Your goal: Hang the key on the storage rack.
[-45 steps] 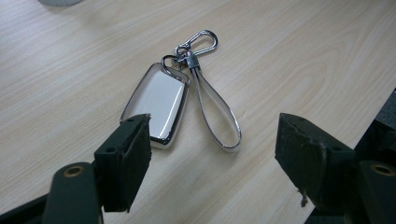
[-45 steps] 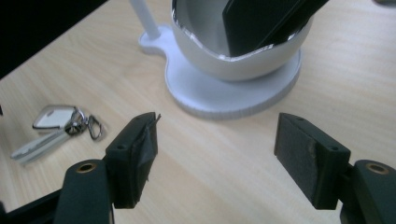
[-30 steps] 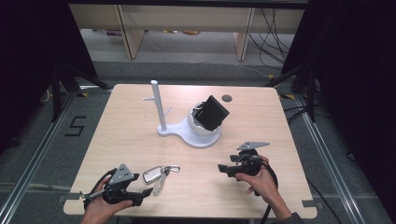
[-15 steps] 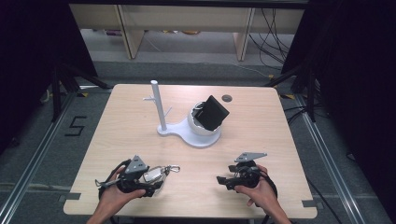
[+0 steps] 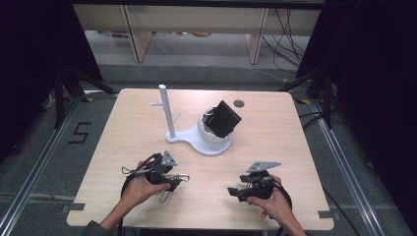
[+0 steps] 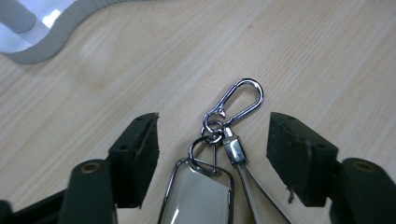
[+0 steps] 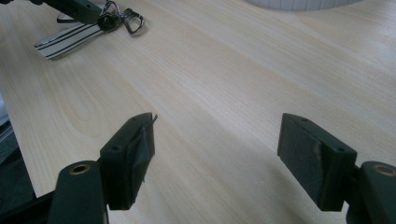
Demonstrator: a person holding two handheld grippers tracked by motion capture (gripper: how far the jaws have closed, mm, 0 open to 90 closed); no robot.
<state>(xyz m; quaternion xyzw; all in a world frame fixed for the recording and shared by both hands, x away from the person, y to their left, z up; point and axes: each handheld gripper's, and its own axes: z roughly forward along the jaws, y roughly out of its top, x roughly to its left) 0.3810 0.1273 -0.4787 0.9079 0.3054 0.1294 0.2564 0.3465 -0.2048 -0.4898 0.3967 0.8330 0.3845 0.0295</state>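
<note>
Starting big: the white stand (image 5: 204,140) with its peg post is parked mid-table (image 5: 295,147), nothing hung on it yet. Nearer the person than that stand, the keychain (image 6: 219,144) is straddled by the left gripper (image 6: 212,158), jaws apart, not grabbed yet. Right gripper (image 7: 219,158) is held wide open, empty. No readable writing is spotted on these things.

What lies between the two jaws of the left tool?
The keychain: its rings and silver clip lie on the table between the open jaws, untouched, in the left gripper view.
</note>
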